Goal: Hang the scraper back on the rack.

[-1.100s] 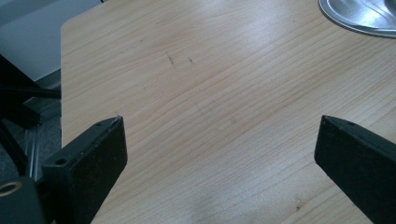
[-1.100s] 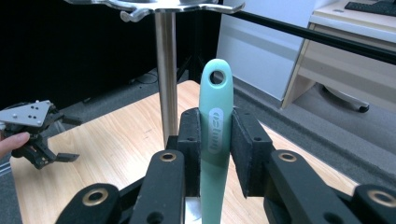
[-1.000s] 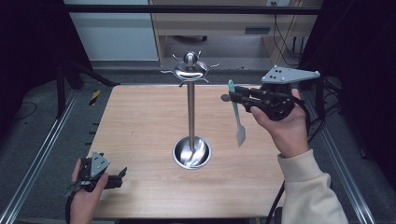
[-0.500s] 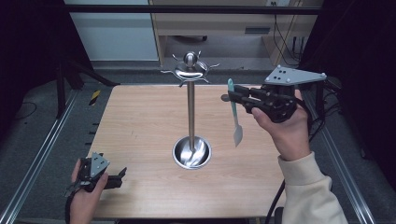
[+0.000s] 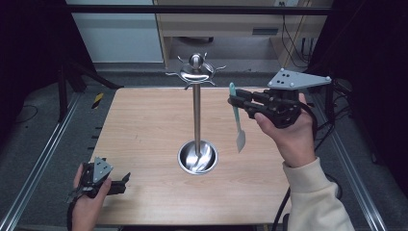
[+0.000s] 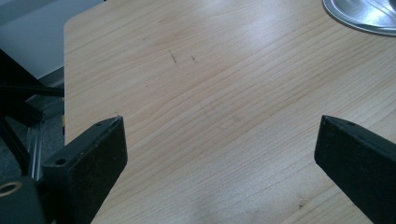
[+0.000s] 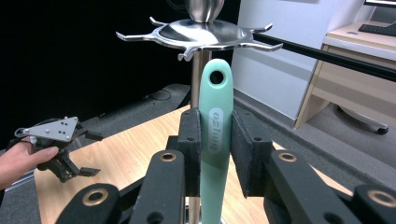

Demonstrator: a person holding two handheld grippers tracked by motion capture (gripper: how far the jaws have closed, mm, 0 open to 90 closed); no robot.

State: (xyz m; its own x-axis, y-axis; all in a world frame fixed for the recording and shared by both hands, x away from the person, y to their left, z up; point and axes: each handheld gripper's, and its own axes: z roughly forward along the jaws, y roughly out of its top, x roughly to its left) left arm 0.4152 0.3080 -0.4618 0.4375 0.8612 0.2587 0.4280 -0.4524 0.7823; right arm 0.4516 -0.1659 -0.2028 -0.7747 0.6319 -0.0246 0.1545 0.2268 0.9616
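High view shows your right hand [image 5: 288, 130] raised over the counter [image 5: 144, 125], its right gripper [image 5: 239, 101] pinching the mint-green spatula [image 5: 237, 125] high on the handle so the blade hangs down beside the steel hanging stand [image 5: 196, 115], apart from the pole. Right gripper view adds what that one cannot: the handle's hanging hole sits just under the stand's hooked top disc. Your left gripper [image 5: 126, 179] rests low at the counter's near left corner, jaws spread wide and holding nothing.
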